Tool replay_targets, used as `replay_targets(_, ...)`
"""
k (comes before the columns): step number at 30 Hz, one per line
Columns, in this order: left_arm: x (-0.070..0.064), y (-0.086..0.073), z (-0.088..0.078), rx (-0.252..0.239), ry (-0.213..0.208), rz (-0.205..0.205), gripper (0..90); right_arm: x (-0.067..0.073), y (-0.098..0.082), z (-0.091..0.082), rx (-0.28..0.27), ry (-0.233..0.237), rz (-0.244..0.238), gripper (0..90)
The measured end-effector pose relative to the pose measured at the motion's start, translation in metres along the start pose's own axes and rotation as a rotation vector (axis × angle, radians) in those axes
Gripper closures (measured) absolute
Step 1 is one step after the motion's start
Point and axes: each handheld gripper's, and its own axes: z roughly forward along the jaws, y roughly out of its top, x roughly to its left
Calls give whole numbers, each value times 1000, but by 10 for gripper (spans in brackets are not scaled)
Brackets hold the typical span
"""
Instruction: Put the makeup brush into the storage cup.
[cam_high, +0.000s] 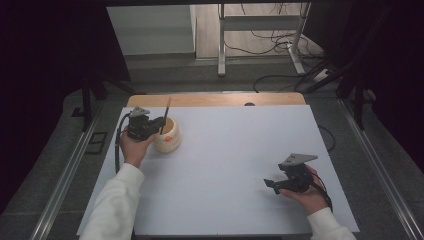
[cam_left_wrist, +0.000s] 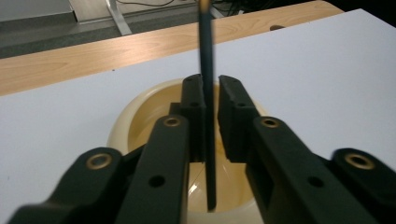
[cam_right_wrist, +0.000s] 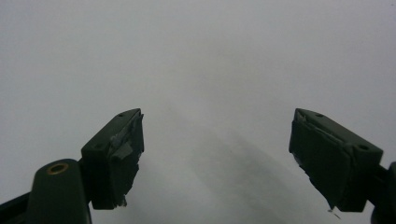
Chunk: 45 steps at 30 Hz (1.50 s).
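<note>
The left claw (cam_left_wrist: 211, 116) pinches a dark pencil (cam_left_wrist: 207, 93) upright over the cream cup (cam_high: 168, 136) at the table's (cam_high: 240, 150) far left, so a slack grip could drop it askew, while the right claw (cam_right_wrist: 215, 158) gapes wide, empty.

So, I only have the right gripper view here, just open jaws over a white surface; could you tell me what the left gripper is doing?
Observer: The left gripper has a thin dark stick between its jaws, with a narrow gap on one side.
Operator: Where does the stick stand, please?
Observer: Its lower end is inside a cream bowl near the table's far left.
Operator: And how far is my gripper from it?
Observer: The right gripper hangs over bare white table, well apart, near right.
</note>
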Motion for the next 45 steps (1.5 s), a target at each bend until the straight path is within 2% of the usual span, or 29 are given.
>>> replay_targets(2, -1, 0, -1, -10, 19, 10, 700, 0, 0, 0, -1, 0, 0, 187)
replay_targets(3, -1, 1, -1, -19, 24, 14, 619, 0, 0, 0, 0, 1, 1, 186)
replay_targets(4, -2, 1, -2, -30, 25, 13, 484, 0, 0, 0, 0, 1, -1, 186)
replay_targets(5, -2, 2, -4, -41, 29, 12, 484, 0, 0, 0, 0, 1, -1, 186)
replay_targets(8, -4, 4, -7, -59, 22, 8, 291, 0, 0, 0, -1, 1, 0, 186)
replay_targets(12, -6, 5, -10, -55, -22, -1, 200, 0, 0, 0, -2, 0, 1, 186)
replay_targets(22, -14, 6, -18, -8, -99, 16, 135, -2, 0, -1, -7, 2, 11, 184)
replay_targets(32, -25, 3, -32, 7, -130, 35, 126, -6, -2, -4, -26, 6, 29, 182)
replay_targets(36, -29, -4, -35, 23, -133, 47, 124, -8, -3, -5, -28, 5, 35, 182)
replay_targets(45, -31, -25, -50, 14, -141, 49, 133, -10, -4, -3, -21, 6, 28, 180)
